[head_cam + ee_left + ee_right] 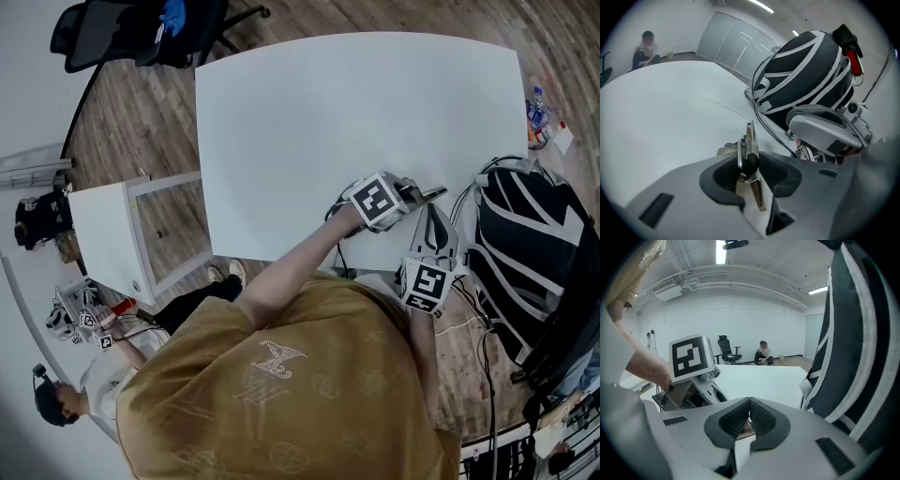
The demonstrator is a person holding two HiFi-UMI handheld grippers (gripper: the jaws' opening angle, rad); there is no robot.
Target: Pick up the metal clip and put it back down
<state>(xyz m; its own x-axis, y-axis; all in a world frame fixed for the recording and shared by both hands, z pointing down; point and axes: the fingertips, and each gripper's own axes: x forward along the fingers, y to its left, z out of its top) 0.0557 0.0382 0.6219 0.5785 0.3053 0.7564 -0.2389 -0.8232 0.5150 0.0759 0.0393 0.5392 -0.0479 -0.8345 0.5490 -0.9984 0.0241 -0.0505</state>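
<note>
The metal clip point(749, 152) stands on edge between the dark pads point(723, 177) of my left gripper point(751, 174), which is shut on it just above the white table point(670, 108). In the head view the left gripper point(429, 195) reaches out to the table's right edge; the clip itself is too small to make out there. My right gripper point(749, 405) is shut with its pads meeting and nothing held. It hangs off the table's near right corner, close behind the left one point(434, 225). The left gripper's marker cube point(691, 357) fills the left of the right gripper view.
A black backpack with white stripes point(530, 253) stands right beside the table edge, close to both grippers point(806, 79). Cables point(464, 323) trail on the floor below it. An office chair point(141, 33) and a white cabinet point(112, 234) stand to the left. A person point(56, 398) sits at the lower left.
</note>
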